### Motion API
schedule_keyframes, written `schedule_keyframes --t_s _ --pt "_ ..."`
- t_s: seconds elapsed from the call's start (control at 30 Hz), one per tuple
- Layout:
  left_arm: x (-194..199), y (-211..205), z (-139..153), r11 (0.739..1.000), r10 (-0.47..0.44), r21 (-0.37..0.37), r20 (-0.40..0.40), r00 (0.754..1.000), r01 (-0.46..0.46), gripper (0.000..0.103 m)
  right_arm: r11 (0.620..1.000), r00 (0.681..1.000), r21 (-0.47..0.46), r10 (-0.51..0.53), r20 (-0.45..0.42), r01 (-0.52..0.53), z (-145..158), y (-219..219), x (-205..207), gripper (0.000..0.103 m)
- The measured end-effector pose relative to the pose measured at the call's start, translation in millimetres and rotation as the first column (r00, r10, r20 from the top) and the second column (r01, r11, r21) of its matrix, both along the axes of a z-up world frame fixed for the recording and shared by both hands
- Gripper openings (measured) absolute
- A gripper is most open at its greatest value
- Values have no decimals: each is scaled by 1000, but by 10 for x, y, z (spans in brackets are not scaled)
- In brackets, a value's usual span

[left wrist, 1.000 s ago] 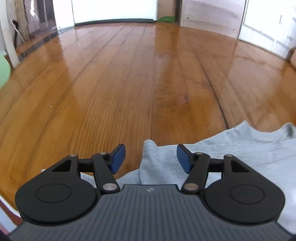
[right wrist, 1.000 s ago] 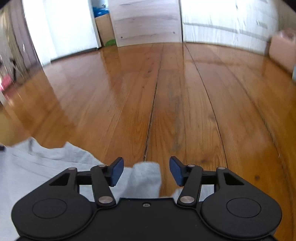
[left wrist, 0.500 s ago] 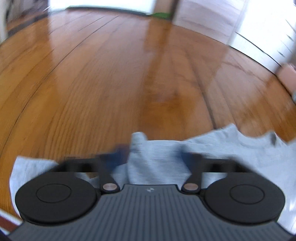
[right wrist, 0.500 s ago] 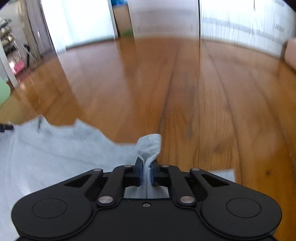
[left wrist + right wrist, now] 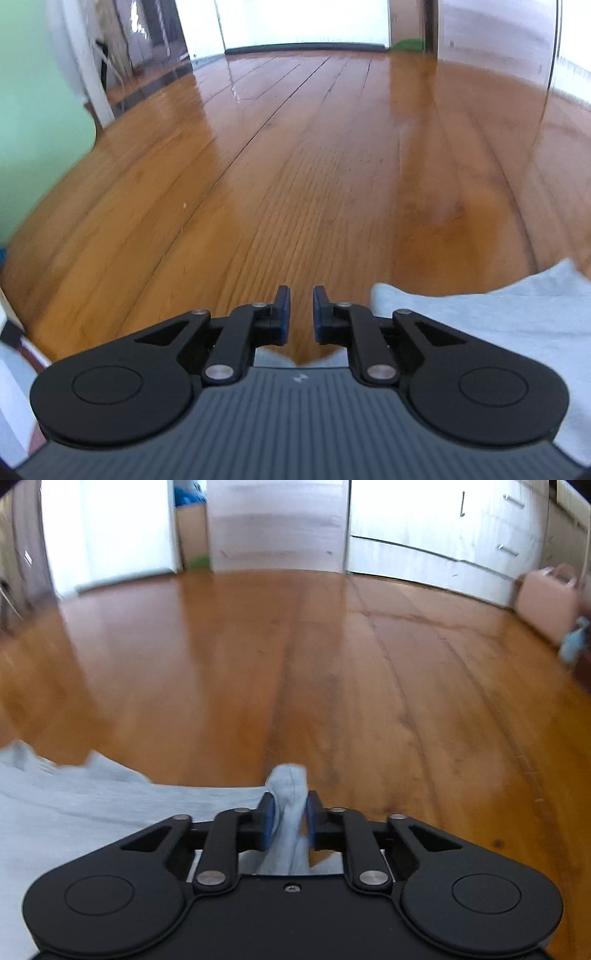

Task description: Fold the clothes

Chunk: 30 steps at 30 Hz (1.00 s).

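Nearest to us in the right wrist view, our right gripper has its blue pads pressed on a bunched corner of the grey garment; a tuft of the cloth pokes up above the pads, and the rest of the fabric spreads away to the left over the wooden floor. In the left wrist view, our left gripper shows its jaws drawn close with only a narrow gap; bare floor shows through that gap, and we see no cloth between the pads; the grey garment lies just to the right of the fingers and runs under the gripper body, with a small patch also visible below the pads.

Further out, the floorboards run away from us, glossy and a little blurred; at the left edge of the left view stands a pale green surface; at the far right of the right view sits a pink box near white drawers; a bright doorway closes the room at the back.
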<state>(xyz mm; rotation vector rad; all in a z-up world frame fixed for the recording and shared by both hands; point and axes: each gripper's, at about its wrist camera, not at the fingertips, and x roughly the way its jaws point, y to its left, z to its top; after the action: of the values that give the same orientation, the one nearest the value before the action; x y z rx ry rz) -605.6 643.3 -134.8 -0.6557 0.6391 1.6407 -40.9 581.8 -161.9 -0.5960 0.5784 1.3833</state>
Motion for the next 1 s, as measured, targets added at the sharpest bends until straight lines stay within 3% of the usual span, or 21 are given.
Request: schedule_keyframes --t_s 0.03,0.07,0.13,0.2,0.23,0.37,0.43,0.53,0.57,0.67,0.73,0.8,0.87,1.0 --pt "-62 -132 83 1000 -3 16 64 998 2 29 1000 999 -15 -18 29 19 -27 33 -25 31" --pt "-103 -268 155 1000 -9 22 112 994 7 49 999 998 -6 -46 50 47 0 10 -31 52" --pt "-138 -569 220 1000 -9 12 165 986 7 62 995 989 17 -105 107 103 77 -45 -15 66" --pt "-149 -869 251 1000 0 -12 195 981 2 62 988 978 34 -151 141 147 173 -139 16 67" --pt "-139 -981 245 999 0 -39 207 978 9 62 988 982 32 -153 113 150 218 -212 43 66" --pt "-100 -1336 181 991 -52 -109 265 963 83 62 998 986 40 -41 -163 48 395 -809 11 67" --pt "-83 -1524 98 986 -40 -148 230 972 75 62 998 971 60 47 -235 -34 433 -1161 -117 67" --pt "-22 -1785 86 982 14 -189 -7 1000 -15 62 989 965 38 145 -217 -140 335 -1642 -372 67" --pt "-15 -1865 86 979 34 -196 -79 996 -49 61 988 968 13 154 -196 -155 270 -1753 -424 67" --pt "-207 -1999 153 964 150 -194 -165 975 -181 61 982 980 -75 164 -116 -173 68 -2046 -539 66" --pt "-356 -2152 215 965 194 -187 42 980 -183 61 982 990 -125 138 -36 -142 -51 -2192 -518 66" --pt "-469 -2318 258 967 220 -184 257 941 -176 61 986 995 -136 96 -5 -96 -89 -2331 -423 69" --pt "-426 -2425 214 968 215 -206 369 904 -146 61 990 999 -138 31 -36 -36 -63 -2417 -278 69" --pt "-214 -2486 83 966 187 -249 466 865 -75 61 988 988 -143 -78 -131 59 -45 -2515 -57 69"
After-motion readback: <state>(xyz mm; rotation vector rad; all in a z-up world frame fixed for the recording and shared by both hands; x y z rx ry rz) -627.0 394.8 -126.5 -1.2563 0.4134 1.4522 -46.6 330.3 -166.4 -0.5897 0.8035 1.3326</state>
